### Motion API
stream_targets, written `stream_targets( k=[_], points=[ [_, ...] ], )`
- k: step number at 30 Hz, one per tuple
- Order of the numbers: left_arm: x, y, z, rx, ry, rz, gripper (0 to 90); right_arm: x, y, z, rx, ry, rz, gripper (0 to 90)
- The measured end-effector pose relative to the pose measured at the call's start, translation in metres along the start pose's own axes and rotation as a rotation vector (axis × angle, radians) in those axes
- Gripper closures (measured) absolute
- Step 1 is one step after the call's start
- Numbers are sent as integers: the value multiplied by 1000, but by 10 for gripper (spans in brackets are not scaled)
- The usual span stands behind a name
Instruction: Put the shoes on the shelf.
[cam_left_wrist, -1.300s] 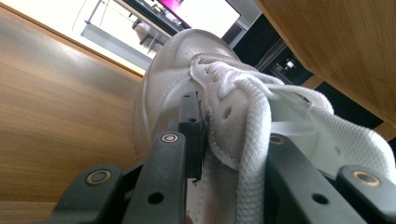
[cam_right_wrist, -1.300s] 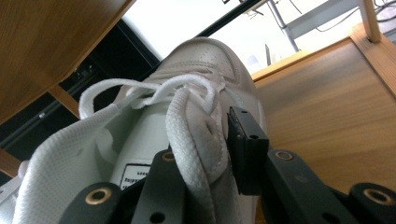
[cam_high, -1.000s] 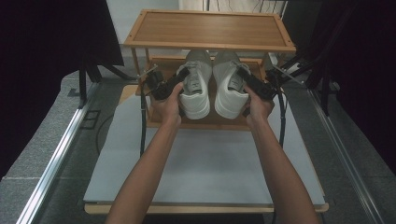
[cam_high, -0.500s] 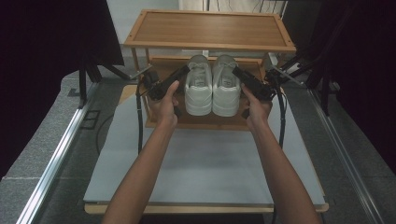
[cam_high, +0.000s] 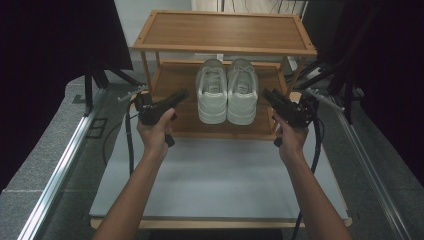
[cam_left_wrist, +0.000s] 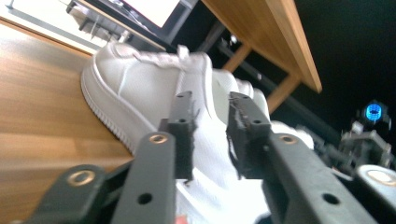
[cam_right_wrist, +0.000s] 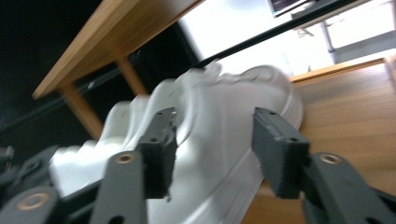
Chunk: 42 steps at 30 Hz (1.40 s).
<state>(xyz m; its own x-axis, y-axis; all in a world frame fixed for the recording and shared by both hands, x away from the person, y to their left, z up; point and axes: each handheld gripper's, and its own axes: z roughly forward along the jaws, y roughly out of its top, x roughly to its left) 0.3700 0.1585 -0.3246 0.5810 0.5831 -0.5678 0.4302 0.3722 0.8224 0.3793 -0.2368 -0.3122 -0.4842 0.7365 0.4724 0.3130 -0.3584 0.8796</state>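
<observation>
Table (cam_high: 220, 175): a pale grey top carried the rack at its far end; the near part lay bare between the two forearms.
Rack (cam_high: 225, 30): a wooden two-level shelf stood upright; the shoes were on its lower board (cam_high: 185, 115), under the top board.
Pair of white shoes (cam_high: 227, 92): both stood side by side and touching, in the middle of the lower board, toes toward the back, heels toward the person.
Left gripper (cam_high: 176, 96): it was held just to the left of the pair, apart from it. Its jaws had just been closing and stood at a narrow gap with nothing between them; in the left gripper view the white shoe (cam_left_wrist: 154, 98) lay behind the jaws, not pressed by them.
Right gripper (cam_high: 269, 96): it was held just to the right of the pair, not touching. Its jaws had just been closing too, but stood wider apart; in the right gripper view the shoe (cam_right_wrist: 219, 126) showed beyond the gap, free of the pads.
</observation>
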Motion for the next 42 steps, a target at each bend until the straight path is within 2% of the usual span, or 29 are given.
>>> stream_targets(
  k=[3, 5, 7, 9, 11, 14, 17, 21, 23, 26, 28, 31, 34, 37, 39, 41, 42],
  points=[
    [-9, -4, -6, 43, 8, 76, 810, 9, -6, -7, 51, 13, -86, 624],
    [-14, -7, -8, 60, 8, 116, 856, 16, -10, -9, 88, 0, -164, 721],
    [-17, -9, -9, 74, -4, 127, 895, 24, -13, -10, 121, -2, -223, 821],
    [-18, -10, -9, 86, -4, 136, 900, 30, -17, -10, 147, 17, -250, 883],
    [-20, -11, -7, 102, -6, 151, 900, 36, -20, -8, 171, 34, -274, 895],
    [-23, -11, -3, 129, -7, 183, 900, 43, -22, -7, 180, 20, -329, 896],
    [-27, -10, 2, 157, -4, 228, 900, 47, -21, -10, 175, 55, -304, 896],
    [-34, -11, 10, 189, -7, 259, 900, 59, -27, -8, 196, 84, -337, 896],
    [-36, -13, 14, 200, 8, 272, 900, 63, -31, -4, 217, 80, -367, 895],
    [-37, -14, 19, 207, 11, 270, 900, 63, -35, 4, 239, 75, -375, 895],
    [-37, -14, 22, 206, 8, 259, 900, 63, -35, 7, 231, 88, -361, 895],
    [-36, -12, 24, 193, -1, 243, 900, 65, -34, 9, 212, 75, -389, 895],
    [-36, -12, 25, 194, 1, 241, 900, 64, -32, 12, 213, 95, -382, 896],
    [-40, -14, 26, 196, 30, 268, 900, 63, -32, 15, 214, 100, -372, 896],
    [-41, -14, 25, 197, 29, 271, 900, 63, -32, 17, 215, 109, -366, 897],
    [-40, -14, 24, 203, 9, 245, 900, 64, -33, 17, 212, 102, -394, 897],
    [-41, -15, 24, 205, 7, 250, 900, 65, -33, 17, 212, 98, -408, 897]
  ],
)
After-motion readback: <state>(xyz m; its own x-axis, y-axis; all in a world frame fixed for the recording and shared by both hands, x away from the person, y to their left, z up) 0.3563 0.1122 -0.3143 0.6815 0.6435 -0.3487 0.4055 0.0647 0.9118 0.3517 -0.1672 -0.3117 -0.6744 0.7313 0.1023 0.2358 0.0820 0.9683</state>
